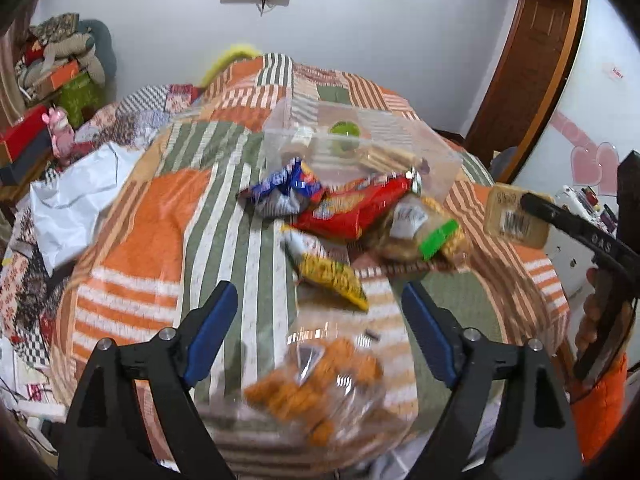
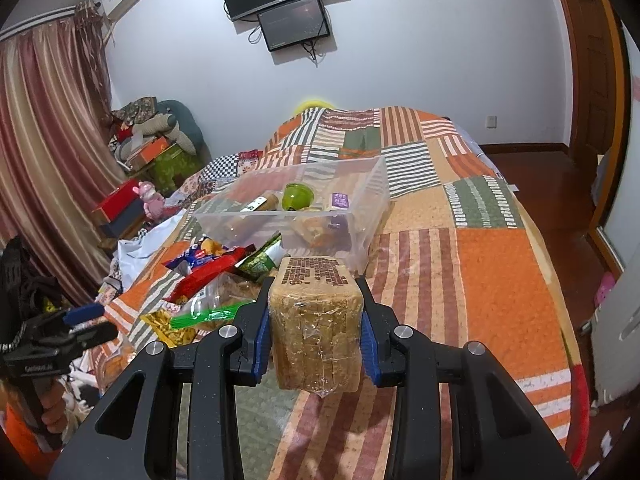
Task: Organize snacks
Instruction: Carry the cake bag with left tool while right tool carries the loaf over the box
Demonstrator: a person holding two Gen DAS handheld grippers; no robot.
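My right gripper (image 2: 316,320) is shut on a wrapped block of brown snack cake (image 2: 314,328) and holds it above the bed, short of the clear plastic bin (image 2: 360,208). The cake also shows in the left wrist view (image 1: 516,216). The bin holds a green cup (image 2: 298,196) and several snacks. My left gripper (image 1: 320,300) is open and empty above a clear bag of orange snacks (image 1: 316,376). Loose snacks lie on the bed: a yellow packet (image 1: 332,276), a red bag (image 1: 360,208), a blue bag (image 1: 284,188) and a green-labelled bag (image 1: 424,228).
The bed carries an orange, green and white striped quilt (image 2: 500,280). White plastic sheeting (image 1: 76,208) lies at its left edge. Boxes and soft toys (image 2: 152,148) are piled by the curtain. A wooden door (image 1: 528,60) stands at the right, screens (image 2: 292,0) on the wall.
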